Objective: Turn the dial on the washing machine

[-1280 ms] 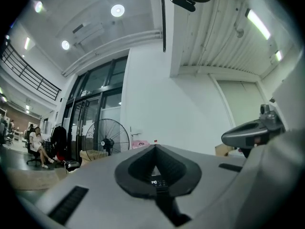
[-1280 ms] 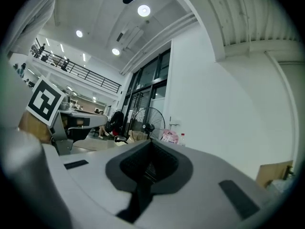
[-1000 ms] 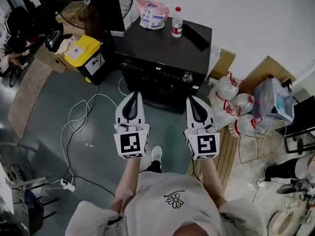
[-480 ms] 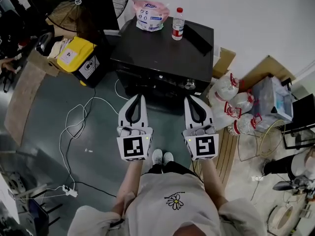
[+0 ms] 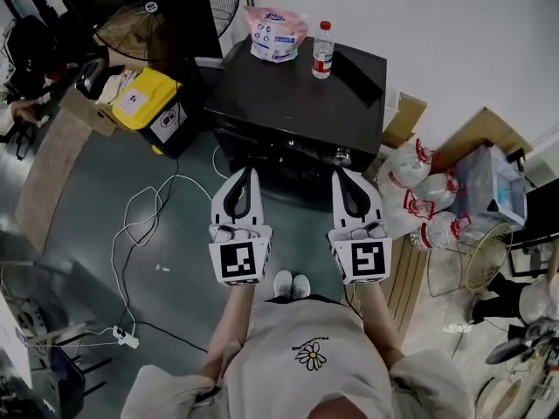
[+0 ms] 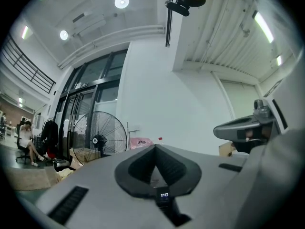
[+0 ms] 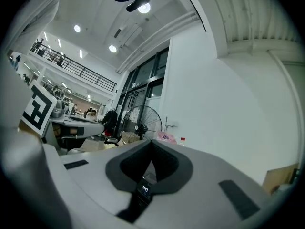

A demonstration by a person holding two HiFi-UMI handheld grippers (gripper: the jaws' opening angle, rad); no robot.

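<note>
The black washing machine (image 5: pixel 288 90) stands ahead of me in the head view. Its silver dial (image 5: pixel 341 155) sits at the right end of the front panel. My right gripper (image 5: pixel 341 174) hangs just below the dial, a little short of it, jaws together and empty. My left gripper (image 5: pixel 245 171) is level with it in front of the panel's left part, also shut and empty. In the left gripper view the left gripper (image 6: pixel 155 148) points over the machine's top, and in the right gripper view so does the right gripper (image 7: pixel 152 143).
On the machine's top are a pink bag (image 5: pixel 273 31), a water bottle (image 5: pixel 323 51) and a flat black object (image 5: pixel 360 72). A yellow box (image 5: pixel 147 103) and a fan (image 5: pixel 166 7) stand left, cables (image 5: pixel 140 225) cross the floor, and bagged bottles (image 5: pixel 419 199) and a wire basket (image 5: pixel 476 264) lie right.
The person has stepped closer and brought both feet together. Both grippers have drawn nearer the machine's front, the right one up under the dial. Both stay shut.
</note>
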